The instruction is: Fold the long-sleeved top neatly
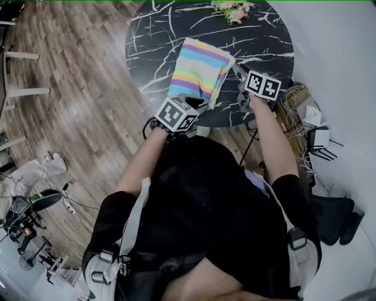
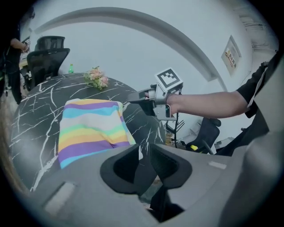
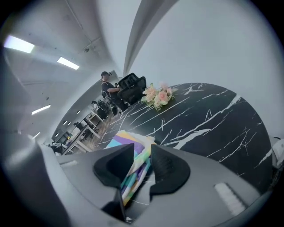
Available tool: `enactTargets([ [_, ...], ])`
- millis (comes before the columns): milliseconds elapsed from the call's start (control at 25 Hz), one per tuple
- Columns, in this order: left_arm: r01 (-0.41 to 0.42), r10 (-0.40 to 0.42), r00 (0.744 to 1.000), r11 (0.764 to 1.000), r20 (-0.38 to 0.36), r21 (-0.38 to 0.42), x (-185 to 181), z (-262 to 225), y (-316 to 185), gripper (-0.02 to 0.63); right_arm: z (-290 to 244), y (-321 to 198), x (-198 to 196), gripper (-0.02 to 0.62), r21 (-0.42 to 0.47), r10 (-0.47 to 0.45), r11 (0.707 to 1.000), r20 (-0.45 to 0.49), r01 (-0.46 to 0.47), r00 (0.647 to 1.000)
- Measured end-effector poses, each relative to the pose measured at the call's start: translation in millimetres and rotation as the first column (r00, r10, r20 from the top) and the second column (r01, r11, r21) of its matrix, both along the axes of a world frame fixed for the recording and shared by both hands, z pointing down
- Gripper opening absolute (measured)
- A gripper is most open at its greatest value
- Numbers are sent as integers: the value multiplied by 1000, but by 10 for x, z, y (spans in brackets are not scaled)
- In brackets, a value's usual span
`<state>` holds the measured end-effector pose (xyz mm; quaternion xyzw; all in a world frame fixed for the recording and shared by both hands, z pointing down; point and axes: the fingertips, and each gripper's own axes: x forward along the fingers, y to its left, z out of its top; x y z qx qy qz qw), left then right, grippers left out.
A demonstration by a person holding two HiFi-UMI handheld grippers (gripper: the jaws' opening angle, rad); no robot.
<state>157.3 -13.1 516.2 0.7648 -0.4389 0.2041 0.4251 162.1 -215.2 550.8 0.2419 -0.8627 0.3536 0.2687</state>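
Observation:
The long-sleeved top (image 1: 200, 69) lies folded into a pastel-striped rectangle on the round black marble table (image 1: 153, 35), near its front edge. My left gripper (image 1: 197, 106) sits at the top's near corner; in the left gripper view its jaws (image 2: 144, 155) stand slightly apart with only the table edge and a bit of white cloth showing in the gap, and the top (image 2: 91, 128) lies just ahead. My right gripper (image 1: 238, 72) is at the top's right edge. Its jaws (image 3: 143, 157) stand apart, with the layered edge of the top (image 3: 128, 138) showing between them, not pinched.
A small bunch of flowers (image 1: 234, 9) lies at the table's far side. Cables and small devices (image 1: 308, 117) crowd the floor at the right by the white wall. Black office chairs (image 2: 49, 55) stand beyond the table, and a person (image 3: 106, 84) is far off.

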Motion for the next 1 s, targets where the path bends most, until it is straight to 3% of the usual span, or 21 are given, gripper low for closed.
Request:
enactTargets([
  [160,69,-71,997,995,31,69,-331,-111,-59,98,-270,107,-16,123,58,-15,998,69,11,997],
  [280,144,-151,988,978,39,152,-703,-298,-105,98,-648,200,-35,119,122,-4,992,194,-20,981],
  [400,182,-195,980,957,35,225,-1075,-529,-137,98,-1103,278,2,114,199,36,974,338,-109,940],
  [560,210,-230,973,916,17,342,-1489,-883,-139,52,-1590,452,8,112,218,86,953,474,-211,876],
  [720,239,-259,966,872,-13,428,-1759,-1142,-136,9,-1798,684,-7,70,226,115,938,513,-263,850],
  [880,238,-251,967,836,-40,495,-1876,-1379,-112,8,-1829,909,13,38,273,121,920,486,-282,865],
  [1000,234,-251,967,794,-48,561,-1996,-1552,-159,8,-1828,968,-3,17,286,133,910,483,-300,865],
])
